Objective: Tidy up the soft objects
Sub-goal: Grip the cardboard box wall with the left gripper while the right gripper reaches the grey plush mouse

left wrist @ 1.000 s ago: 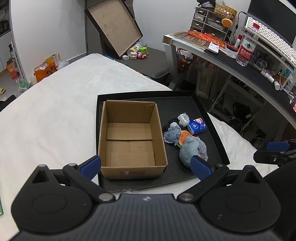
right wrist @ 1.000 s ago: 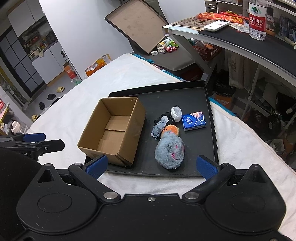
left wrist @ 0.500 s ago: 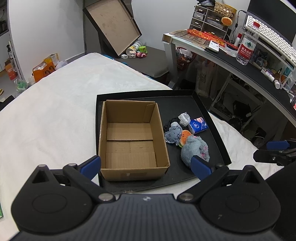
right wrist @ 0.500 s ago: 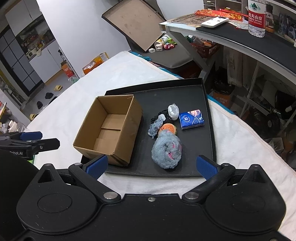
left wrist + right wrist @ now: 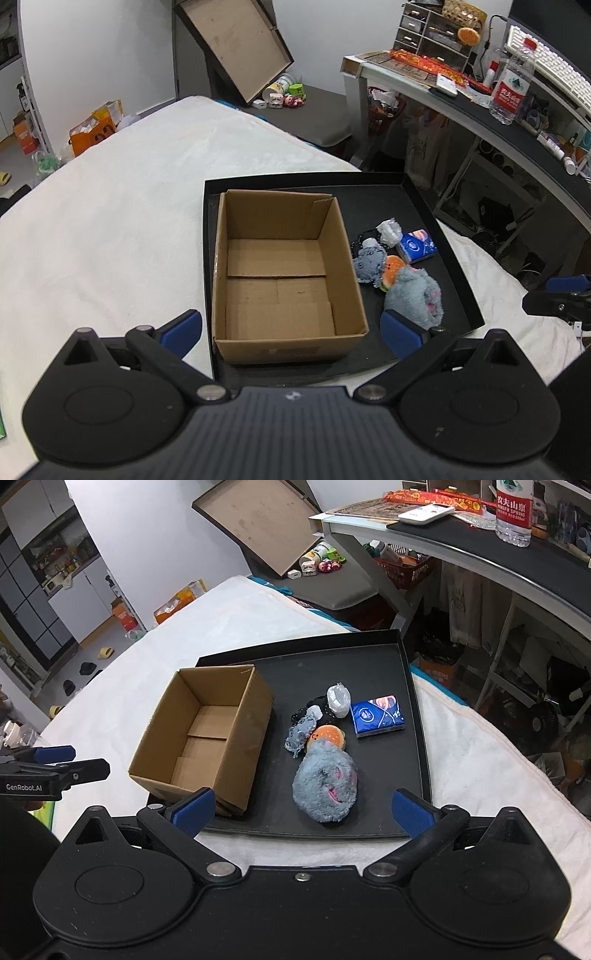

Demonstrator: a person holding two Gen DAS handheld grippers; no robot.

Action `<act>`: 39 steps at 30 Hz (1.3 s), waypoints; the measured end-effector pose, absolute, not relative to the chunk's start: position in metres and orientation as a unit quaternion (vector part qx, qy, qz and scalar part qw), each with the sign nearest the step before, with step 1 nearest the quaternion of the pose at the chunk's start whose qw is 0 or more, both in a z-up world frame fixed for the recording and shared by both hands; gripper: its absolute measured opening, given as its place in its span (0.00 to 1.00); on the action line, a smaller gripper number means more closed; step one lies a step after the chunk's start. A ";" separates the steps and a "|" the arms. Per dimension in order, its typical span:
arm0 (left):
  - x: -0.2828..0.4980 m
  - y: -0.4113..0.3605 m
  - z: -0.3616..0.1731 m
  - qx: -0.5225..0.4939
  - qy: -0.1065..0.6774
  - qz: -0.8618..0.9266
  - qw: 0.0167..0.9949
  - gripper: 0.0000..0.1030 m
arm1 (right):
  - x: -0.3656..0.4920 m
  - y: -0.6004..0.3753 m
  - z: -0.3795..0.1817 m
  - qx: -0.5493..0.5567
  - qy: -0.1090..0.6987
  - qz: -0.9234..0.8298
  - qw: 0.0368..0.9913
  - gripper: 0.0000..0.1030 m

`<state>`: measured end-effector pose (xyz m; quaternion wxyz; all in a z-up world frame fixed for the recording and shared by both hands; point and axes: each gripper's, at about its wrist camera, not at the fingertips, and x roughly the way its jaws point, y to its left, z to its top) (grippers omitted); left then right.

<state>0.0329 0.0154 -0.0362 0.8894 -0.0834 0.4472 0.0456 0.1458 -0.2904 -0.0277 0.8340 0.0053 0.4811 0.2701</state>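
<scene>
An empty cardboard box (image 5: 280,273) (image 5: 207,738) stands on the left of a black tray (image 5: 454,266) (image 5: 373,664). To its right lie a grey furry plush (image 5: 325,782) (image 5: 417,295), a small orange burger toy (image 5: 327,735), a small grey-blue plush (image 5: 298,734) (image 5: 367,264), a white crumpled piece (image 5: 338,700), a black item and a blue tissue pack (image 5: 377,714) (image 5: 417,246). My left gripper (image 5: 291,328) is open and empty, just in front of the box. My right gripper (image 5: 303,810) is open and empty, just in front of the grey furry plush.
The tray lies on a white blanket (image 5: 110,221). A desk (image 5: 517,554) with a water bottle (image 5: 513,513) stands at the right. A tilted brown tray lid (image 5: 232,44) leans at the back. Boxes and shoes lie on the floor at the left.
Both grippers have moved a little forward and down toward the tray; the box and the plush look larger. Nothing on the tray has moved.
</scene>
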 end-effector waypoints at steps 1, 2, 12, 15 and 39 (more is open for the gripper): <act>0.034 0.018 -0.039 -0.086 0.448 0.047 0.889 0.99 | 0.147 -0.290 -0.029 0.004 0.482 0.269 0.834 1.00; 0.035 0.021 -0.042 -0.088 0.449 0.048 0.888 0.99 | 0.148 -0.289 -0.031 0.003 0.482 0.268 0.834 1.00; 0.048 0.046 -0.067 -0.104 0.457 0.061 0.881 0.97 | 0.163 -0.282 -0.046 -0.002 0.490 0.261 0.832 0.94; 0.052 0.056 -0.075 -0.114 0.459 0.068 0.879 0.97 | 0.169 -0.276 -0.056 -0.005 0.498 0.261 0.827 0.92; 0.094 0.091 -0.142 -0.140 0.497 0.095 0.851 0.22 | 0.218 -0.232 -0.144 -0.049 0.581 0.269 0.767 0.91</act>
